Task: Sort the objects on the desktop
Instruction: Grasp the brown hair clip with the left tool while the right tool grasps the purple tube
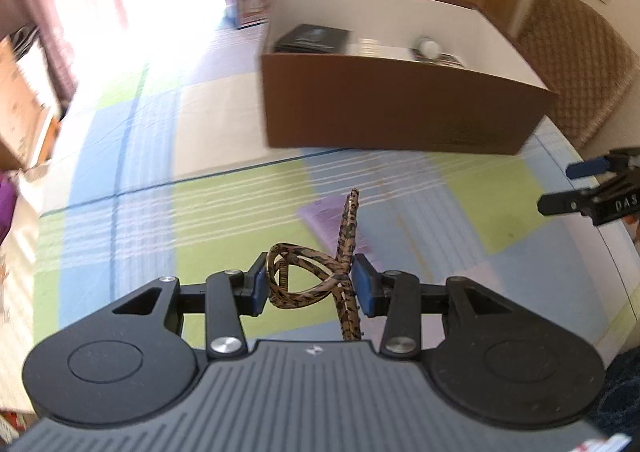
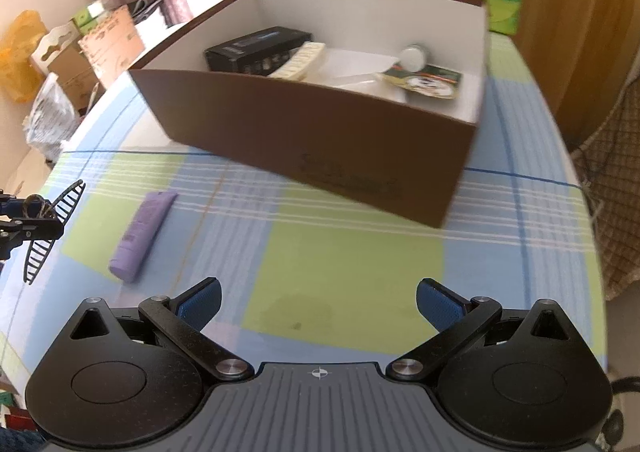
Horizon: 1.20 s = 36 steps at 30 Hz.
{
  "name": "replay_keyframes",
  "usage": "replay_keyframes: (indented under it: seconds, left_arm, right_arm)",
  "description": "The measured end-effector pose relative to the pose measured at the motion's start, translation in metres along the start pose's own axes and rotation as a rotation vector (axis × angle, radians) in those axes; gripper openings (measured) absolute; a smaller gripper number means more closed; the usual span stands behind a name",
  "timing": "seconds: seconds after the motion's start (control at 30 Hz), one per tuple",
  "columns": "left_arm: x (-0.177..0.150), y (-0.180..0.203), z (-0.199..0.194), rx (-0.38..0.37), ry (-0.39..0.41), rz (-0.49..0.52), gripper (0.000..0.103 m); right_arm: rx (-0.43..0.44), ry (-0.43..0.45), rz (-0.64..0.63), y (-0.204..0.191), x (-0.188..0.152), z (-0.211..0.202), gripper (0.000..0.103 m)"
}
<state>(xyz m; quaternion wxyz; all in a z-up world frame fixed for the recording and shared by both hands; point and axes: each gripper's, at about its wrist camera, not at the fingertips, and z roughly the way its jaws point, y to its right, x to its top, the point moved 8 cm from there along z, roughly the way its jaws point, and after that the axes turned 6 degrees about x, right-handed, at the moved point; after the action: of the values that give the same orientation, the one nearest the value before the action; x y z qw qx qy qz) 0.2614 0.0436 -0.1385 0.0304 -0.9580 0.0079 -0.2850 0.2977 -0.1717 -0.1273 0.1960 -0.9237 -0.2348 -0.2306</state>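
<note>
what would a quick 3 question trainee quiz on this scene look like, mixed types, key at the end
1. True or false: the left tool is shut on a tortoiseshell hair claw clip.
2. Multiple choice: where does the purple tube lie? A) inside the brown box B) on the checked tablecloth, outside the box C) between the right tool's fingers
3. Fill in: the right tool is ____ and holds nothing.

Key:
1. True.
2. B. It lies on the checked tablecloth, in front of the brown box and apart from it.
3. Open.
</note>
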Motion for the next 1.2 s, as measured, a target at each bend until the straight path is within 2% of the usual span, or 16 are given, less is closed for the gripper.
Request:
replay_keyframes:
  seconds: [0.33, 0.6, 0.7, 0.8, 0.97, 1.0, 1.03, 1.07, 1.13, 1.2]
  left_arm:
    - [-0.015, -0.036, -0.005, 0.060, -0.017, -0.109, 0.037]
    - [-0.021, -0.056, -0.001, 0.084, -0.035, -0.152, 0.037]
    - [-0.022, -0.061, 0.003, 0.089, -0.044, -0.158, 0.037]
    - [-0.022, -0.065, 0.008, 0.091, -0.056, -0.174, 0.037]
    - [-0.022, -0.068, 0.013, 0.090, -0.066, -0.183, 0.037]
    - [-0.022, -0.068, 0.013, 0.087, -0.066, -0.183, 0.037]
    - [-0.021, -0.067, 0.014, 0.084, -0.066, -0.181, 0.037]
    - [-0.021, -0.066, 0.014, 0.083, -0.065, -0.179, 0.037]
    - [-0.020, -0.065, 0.015, 0.078, -0.064, -0.175, 0.037]
    - [-0.019, -0.062, 0.015, 0.071, -0.064, -0.168, 0.037]
  right_arm:
    - [0.094, -0.024, -0.103, -0.072, 0.017, 0.040, 0.101]
    - [0.134, -0.052, -0.205, -0.123, 0.028, 0.087, 0.100]
    - [0.141, -0.071, -0.232, -0.134, 0.028, 0.102, 0.089]
    - [0.136, -0.083, -0.244, -0.139, 0.026, 0.115, 0.084]
    - [0.120, -0.105, -0.306, -0.147, 0.019, 0.130, 0.063]
    - [0.124, -0.109, -0.322, -0.149, 0.017, 0.131, 0.054]
    - [0.128, -0.116, -0.334, -0.150, 0.015, 0.130, 0.039]
    - [0.127, -0.129, -0.346, -0.149, 0.012, 0.131, 0.033]
    - [0.109, -0.132, -0.374, -0.146, 0.008, 0.129, 0.028]
    - [0.098, -0.137, -0.389, -0.142, 0.004, 0.124, 0.028]
